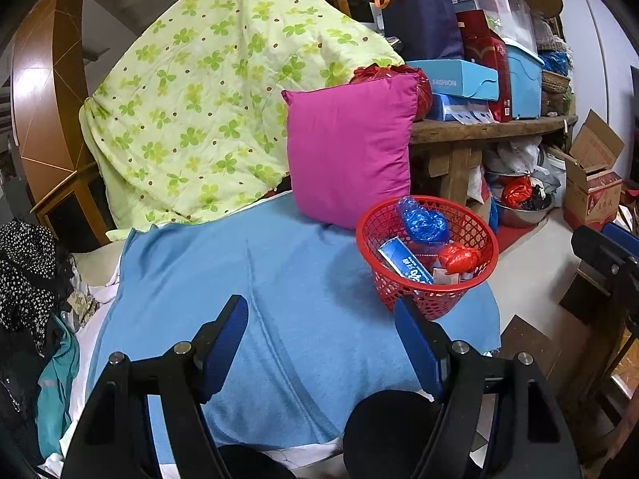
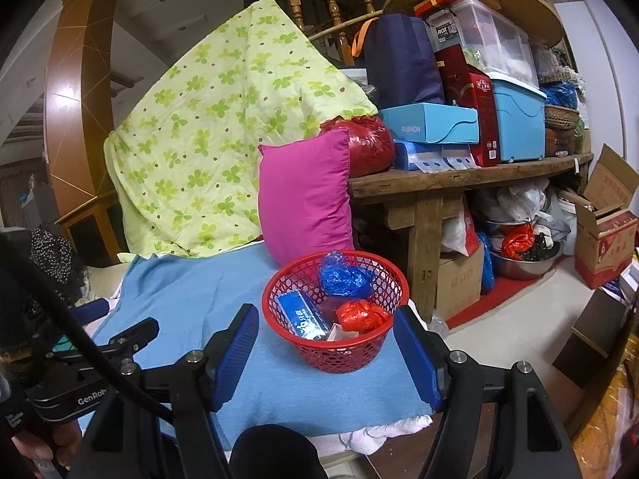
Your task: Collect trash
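**Both grippers wide and empty, red basket of trash just ahead**

Right gripper (image 2: 325, 353) spread wide, nothing between the blue pads, aimed at the near wall of the red basket (image 2: 343, 353). Left gripper (image 1: 321, 341) likewise wide and empty, hovering over bare blue blanket (image 1: 279, 279), basket off to its right.

Basket standing upright on the blanket near the right edge of the bed, just in front of the pink pillow (image 2: 305, 195). Inside: crumpled blue plastic bag (image 2: 343, 275) at the far side, crumpled red plastic bag (image 2: 361, 315) at the near right, flat blue packet (image 2: 299, 315) leaning at the left, something white beneath, too hidden to name.

Likely handling: everything light. Bags soft, springy and slick, so best pinched through the bulk of the wad, not by a loose edge. Packet stiffer, best taken across its narrow width. Basket thin, flexible mesh, easily tipped on soft bedding; rim the sensible hold, one pad inside and one outside, with a gentle squeeze
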Action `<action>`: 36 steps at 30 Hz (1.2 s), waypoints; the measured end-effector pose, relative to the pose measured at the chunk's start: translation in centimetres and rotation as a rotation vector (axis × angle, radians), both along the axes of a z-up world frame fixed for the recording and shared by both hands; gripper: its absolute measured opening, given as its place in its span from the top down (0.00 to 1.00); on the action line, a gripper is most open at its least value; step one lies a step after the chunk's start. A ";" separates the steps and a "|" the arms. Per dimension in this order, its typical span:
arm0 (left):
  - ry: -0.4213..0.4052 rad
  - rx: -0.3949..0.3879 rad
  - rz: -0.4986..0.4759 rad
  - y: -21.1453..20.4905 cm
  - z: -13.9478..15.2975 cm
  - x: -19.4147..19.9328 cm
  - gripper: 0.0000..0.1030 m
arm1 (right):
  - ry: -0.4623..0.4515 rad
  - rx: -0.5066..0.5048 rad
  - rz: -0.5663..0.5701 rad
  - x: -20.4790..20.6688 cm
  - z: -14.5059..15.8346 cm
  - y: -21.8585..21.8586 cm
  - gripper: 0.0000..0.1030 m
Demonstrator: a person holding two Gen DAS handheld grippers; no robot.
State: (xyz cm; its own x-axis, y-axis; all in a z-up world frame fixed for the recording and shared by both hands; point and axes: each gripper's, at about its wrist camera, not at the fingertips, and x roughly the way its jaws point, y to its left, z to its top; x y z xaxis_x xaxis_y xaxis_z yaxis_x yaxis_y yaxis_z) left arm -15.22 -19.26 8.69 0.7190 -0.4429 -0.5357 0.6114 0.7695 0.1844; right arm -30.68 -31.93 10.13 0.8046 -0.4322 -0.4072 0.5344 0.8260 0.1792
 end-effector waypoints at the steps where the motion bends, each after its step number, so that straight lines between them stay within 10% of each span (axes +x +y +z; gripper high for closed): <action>1: 0.002 -0.002 0.000 0.1 0.0 0.1 0.26 | -0.001 0.001 0.001 0.1 0.0 0.1 0.29; 36: 0.004 0.008 0.029 0.2 -0.9 2.9 0.26 | -0.001 0.018 0.004 4.2 -0.1 -1.2 0.29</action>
